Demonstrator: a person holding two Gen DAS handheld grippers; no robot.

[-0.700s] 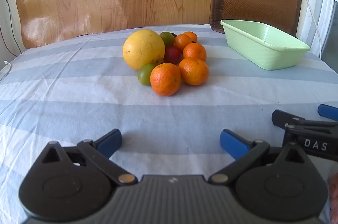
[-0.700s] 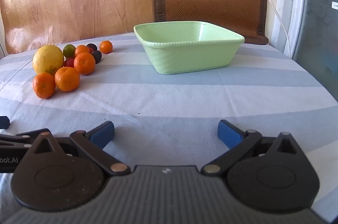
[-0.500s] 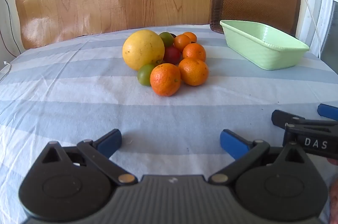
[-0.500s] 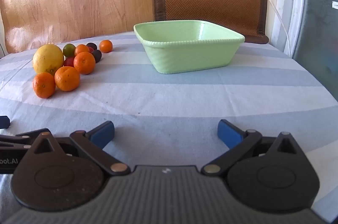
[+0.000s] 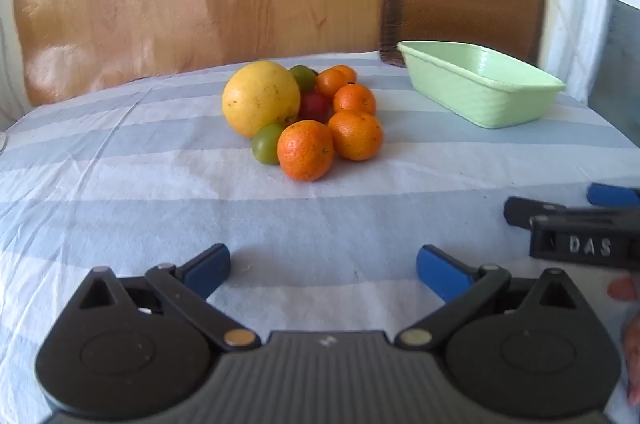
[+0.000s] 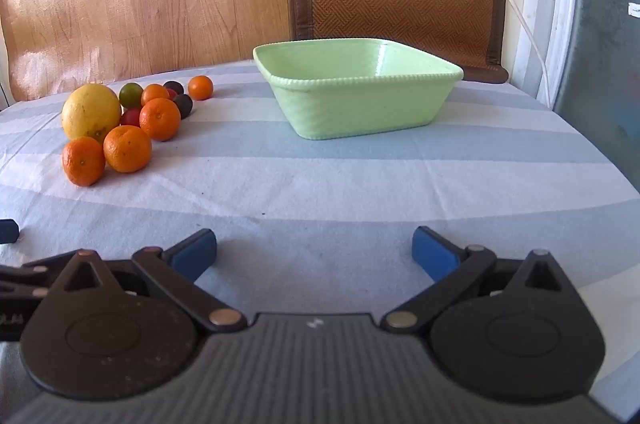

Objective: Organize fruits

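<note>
- Left tool (image 5: 323,266) and right tool (image 6: 314,250) hover low over the striped table (image 6: 320,192), both spread wide, gripping nothing.
- Fruit pile (image 5: 306,116) lies ahead of the left tool, well apart.
- Green dish (image 6: 356,92) sits ahead of the right tool, right of the fruit.

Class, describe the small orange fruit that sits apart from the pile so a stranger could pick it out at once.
Start at the green dish on the striped tablecloth, then look left to the fruit pile led by the big yellow citrus. At the pile's far end, nearest the dish, lies the lone small orange fruit. Unlike the other oranges, it seems to touch nothing, a gap separating it from the dark fruit beside it.
</note>
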